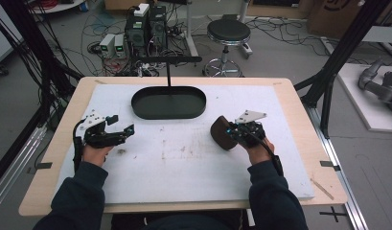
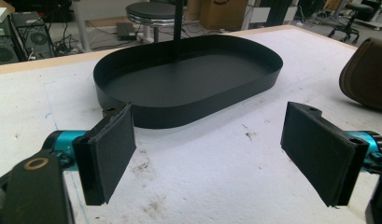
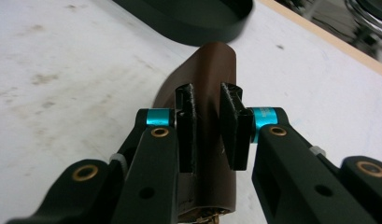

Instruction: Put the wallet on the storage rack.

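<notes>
Brown leather-like pouch [image 1: 223, 132]: clamped between the two pads of the right gripper [image 3: 208, 123], jaws drawn in narrow against its sides. It juts ahead of the jaws toward the tray; in the high view it sits at the left tip of the right gripper [image 1: 233, 130], right of the tabletop's middle. Whether it clears the surface cannot be told.

Black oval tray [image 1: 168, 102]: at the far middle of the white tabletop [image 1: 184, 163], apart from the pouch, with a thin black post rising at its far rim.

Left gripper [image 2: 212, 149]: jaws spread wide, nothing between them, over bare tabletop near the left edge, facing the tray [image 2: 188, 77]; the pouch [image 2: 366, 72] lies well off to its right.
</notes>
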A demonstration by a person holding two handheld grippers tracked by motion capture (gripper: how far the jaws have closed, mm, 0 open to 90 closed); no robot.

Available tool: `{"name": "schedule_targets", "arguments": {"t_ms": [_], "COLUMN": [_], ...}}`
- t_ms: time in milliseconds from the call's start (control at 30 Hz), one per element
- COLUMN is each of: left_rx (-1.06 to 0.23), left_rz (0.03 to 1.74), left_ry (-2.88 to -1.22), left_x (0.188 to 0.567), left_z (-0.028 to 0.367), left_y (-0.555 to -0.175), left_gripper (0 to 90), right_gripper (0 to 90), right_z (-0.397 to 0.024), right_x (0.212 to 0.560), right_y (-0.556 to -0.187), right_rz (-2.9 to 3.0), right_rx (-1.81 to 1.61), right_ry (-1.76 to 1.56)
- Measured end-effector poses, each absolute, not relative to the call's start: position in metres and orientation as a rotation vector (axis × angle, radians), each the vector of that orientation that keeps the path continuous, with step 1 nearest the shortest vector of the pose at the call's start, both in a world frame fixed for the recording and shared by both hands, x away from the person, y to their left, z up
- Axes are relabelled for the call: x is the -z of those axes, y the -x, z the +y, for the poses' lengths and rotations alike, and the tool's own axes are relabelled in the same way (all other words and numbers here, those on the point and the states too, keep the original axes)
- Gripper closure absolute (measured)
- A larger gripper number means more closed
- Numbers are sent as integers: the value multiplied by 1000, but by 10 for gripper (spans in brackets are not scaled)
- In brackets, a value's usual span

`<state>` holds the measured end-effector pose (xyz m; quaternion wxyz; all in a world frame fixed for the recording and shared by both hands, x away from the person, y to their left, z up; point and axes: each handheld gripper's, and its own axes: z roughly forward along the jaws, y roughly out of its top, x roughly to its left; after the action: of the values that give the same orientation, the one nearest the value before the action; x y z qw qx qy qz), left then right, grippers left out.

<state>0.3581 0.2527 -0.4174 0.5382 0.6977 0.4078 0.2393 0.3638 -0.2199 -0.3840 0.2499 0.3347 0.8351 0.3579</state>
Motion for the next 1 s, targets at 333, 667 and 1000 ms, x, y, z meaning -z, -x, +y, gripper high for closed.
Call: {"name": "schedule_targets", "arguments": {"t_ms": [333, 667, 1000], "left_rx": [-566, -557, -555], "left_rz": [970, 973, 976], "left_ry": [-1662, -1665, -1666], "left_x": [417, 418, 419], "left_z": [253, 253, 253], "left_y": [-358, -359, -359], "left_gripper": [177, 177, 177], "right_gripper": [734, 555, 519], "right_z": [-218, -220, -222], "right_x": [385, 392, 391], "right_y": [-362, -364, -361], "right_rz": [2328, 2275, 2185], "right_rx": [-1162, -1204, -1197], "right_ry": [-881, -917, -920]}}
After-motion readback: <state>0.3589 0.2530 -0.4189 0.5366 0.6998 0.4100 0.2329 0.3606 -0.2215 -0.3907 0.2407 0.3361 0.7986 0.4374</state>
